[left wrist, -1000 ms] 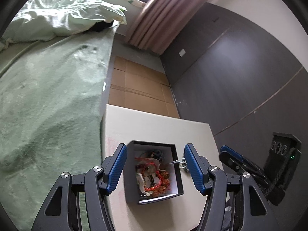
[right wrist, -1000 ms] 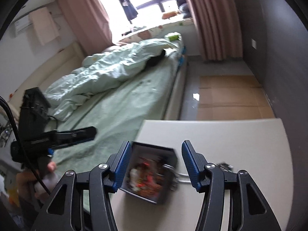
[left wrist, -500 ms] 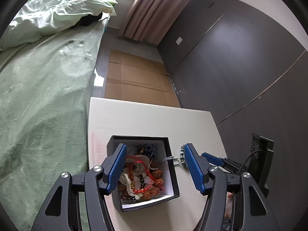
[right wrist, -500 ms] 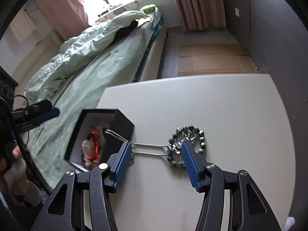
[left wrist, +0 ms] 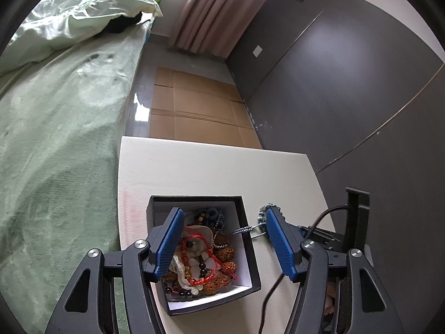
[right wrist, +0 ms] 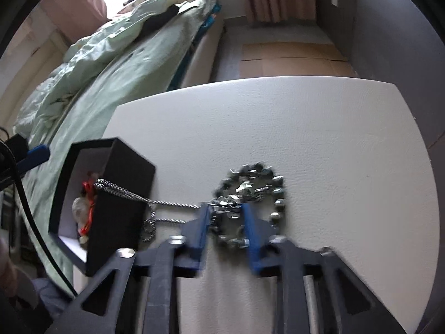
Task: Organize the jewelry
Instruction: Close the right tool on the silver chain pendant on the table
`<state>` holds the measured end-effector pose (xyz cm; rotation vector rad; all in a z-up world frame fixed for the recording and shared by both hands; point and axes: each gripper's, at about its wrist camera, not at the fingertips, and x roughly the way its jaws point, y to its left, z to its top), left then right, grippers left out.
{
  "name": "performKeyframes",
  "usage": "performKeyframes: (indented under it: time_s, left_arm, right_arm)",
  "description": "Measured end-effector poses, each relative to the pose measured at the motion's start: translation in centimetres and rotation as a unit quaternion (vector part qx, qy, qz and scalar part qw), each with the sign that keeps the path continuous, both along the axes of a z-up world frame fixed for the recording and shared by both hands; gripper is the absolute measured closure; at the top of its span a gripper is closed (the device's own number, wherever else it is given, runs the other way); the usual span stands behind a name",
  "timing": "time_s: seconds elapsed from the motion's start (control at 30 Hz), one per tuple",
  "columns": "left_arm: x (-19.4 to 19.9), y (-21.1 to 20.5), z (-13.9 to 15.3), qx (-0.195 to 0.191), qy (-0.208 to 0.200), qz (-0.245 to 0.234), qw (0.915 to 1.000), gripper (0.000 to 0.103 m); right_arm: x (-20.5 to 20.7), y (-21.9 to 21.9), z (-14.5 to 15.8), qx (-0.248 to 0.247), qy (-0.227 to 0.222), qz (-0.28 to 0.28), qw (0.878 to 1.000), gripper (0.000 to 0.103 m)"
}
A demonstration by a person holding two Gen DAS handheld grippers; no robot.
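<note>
Left gripper (left wrist: 222, 242) spread wide over the black box (left wrist: 244, 214) of tangled jewelry; silver chain (right wrist: 164, 201) trails over its wall; right gripper (right wrist: 226, 222) narrowed around the beaded bracelet (right wrist: 251, 192) on the white table (right wrist: 319, 139): sorting barely begun

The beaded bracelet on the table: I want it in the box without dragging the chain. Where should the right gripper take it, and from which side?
Probably pinch the near arc of the beaded bracelet, coming from above with the right gripper. It lies flat as a ring, so one finger can go inside and one outside. The silver chain runs left over the black box wall, so lift gently.
</note>
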<state>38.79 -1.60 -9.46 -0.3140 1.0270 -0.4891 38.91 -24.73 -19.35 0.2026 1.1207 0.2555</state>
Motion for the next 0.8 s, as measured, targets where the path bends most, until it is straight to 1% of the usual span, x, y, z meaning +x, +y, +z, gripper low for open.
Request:
performKeyframes:
  time_s: [0.03, 0.07, 0.17, 0.3, 0.37, 0.43, 0.47, 0.53, 0.57, 0.6, 0.7, 0.8]
  left_arm:
    - [0.0, 0.0, 0.0, -0.001, 0.0, 0.0, 1.0, 0.04]
    - [0.0, 0.1, 0.0, -0.001, 0.0, 0.001, 1.0, 0.04]
    - [-0.1, 0.2, 0.1, -0.001, 0.0, 0.002, 1.0, 0.04]
    - [-0.3, 0.3, 0.2, -0.001, -0.001, 0.003, 1.0, 0.04]
    - [-0.3, 0.4, 0.2, -0.002, -0.001, 0.004, 1.0, 0.04]
    - [-0.3, 0.6, 0.2, -0.004, 0.0, 0.004, 1.0, 0.04]
    - [-0.3, 0.6, 0.2, -0.004, -0.001, 0.004, 1.0, 0.04]
    - [-0.3, 0.8, 0.1, -0.005, 0.0, 0.004, 1.0, 0.04]
    - [-0.3, 0.8, 0.1, -0.006, 0.0, 0.004, 1.0, 0.04]
    - [-0.3, 0.8, 0.2, -0.007, 0.0, 0.003, 1.0, 0.04]
    - [-0.3, 0.9, 0.3, -0.01, -0.003, 0.002, 0.9999, 0.04]
    - [-0.3, 0.8, 0.4, -0.014, -0.004, -0.001, 0.9999, 0.04]
  right_arm:
    - [-0.1, -0.5, 0.0, 0.016, 0.001, -0.004, 1.0, 0.09]
    - [-0.2, -0.7, 0.2, 0.022, 0.0, -0.005, 1.0, 0.101]
    - [-0.7, -1.1, 1.1, 0.021, -0.018, -0.007, 1.0, 0.101]
    - [-1.3, -1.5, 2.7, 0.034, -0.043, -0.006, 0.998, 0.101]
    - [-1.2, -1.4, 3.0, 0.029, -0.044, -0.005, 0.999, 0.101]
    - [-0.7, -1.2, 2.5, 0.029, -0.029, -0.01, 0.999, 0.101]
    - [-0.3, -1.1, 2.0, 0.032, -0.019, -0.017, 0.999, 0.1]
    - [0.2, -0.8, 1.2, 0.026, -0.006, -0.017, 0.999, 0.088]
    - [0.3, -0.6, 1.0, 0.024, -0.007, -0.018, 1.0, 0.075]
    - [0.5, -0.4, 0.8, 0.019, -0.005, -0.018, 1.0, 0.07]
    - [0.7, -0.2, 0.1, 0.011, 0.006, -0.019, 1.0, 0.07]
    - [1.0, -0.2, 0.0, 0.01, 0.0, -0.024, 1.0, 0.07]
